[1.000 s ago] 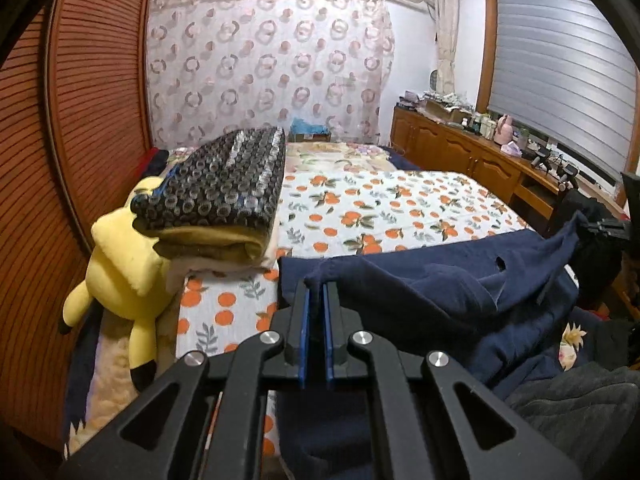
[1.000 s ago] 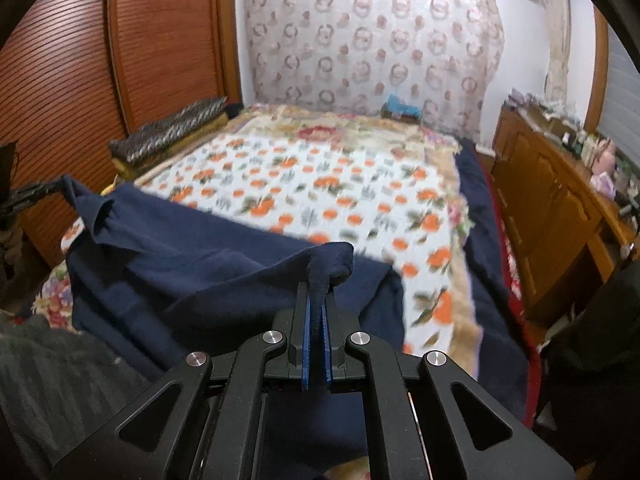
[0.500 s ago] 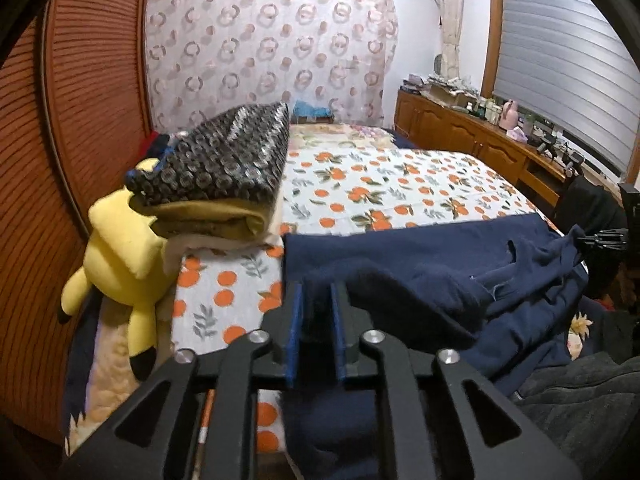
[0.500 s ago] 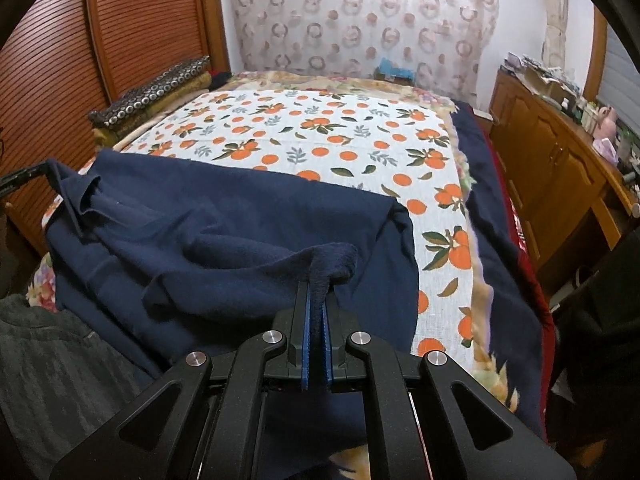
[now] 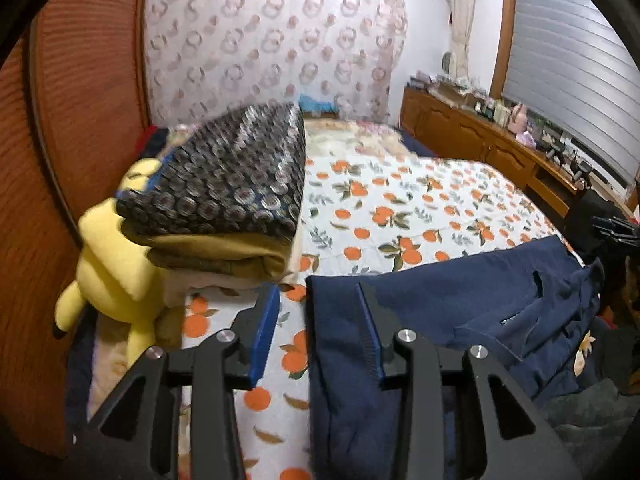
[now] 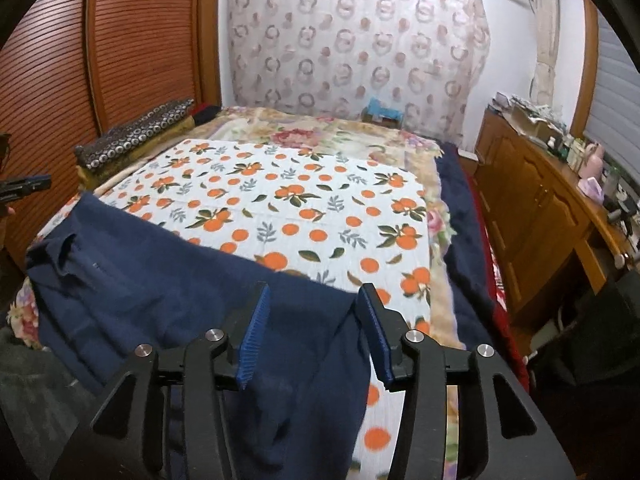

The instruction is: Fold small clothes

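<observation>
A navy blue garment [image 5: 448, 312] lies spread across the near end of the bed, on the orange-print cover [image 5: 400, 208]. It also shows in the right wrist view [image 6: 168, 280], with its collar at the left. My left gripper [image 5: 318, 320] is open, its jaws apart over the garment's left corner. My right gripper [image 6: 312, 320] is open over the garment's right corner. Neither holds the cloth. The other gripper's tip shows at the far right of the left view [image 5: 612, 228] and at the far left of the right view [image 6: 24, 188].
A stack of folded fabrics [image 5: 224, 200] and a yellow plush toy [image 5: 112, 272] sit at the bed's left edge by the wooden slatted doors [image 6: 48, 80]. A wooden dresser [image 6: 540, 208] runs along the right wall. A dark grey cloth [image 5: 592, 420] lies below the garment.
Both grippers were shut on the garment's corners and held them up. They lowered the garment onto the bed and opened, letting it go. It now lies flatter.
</observation>
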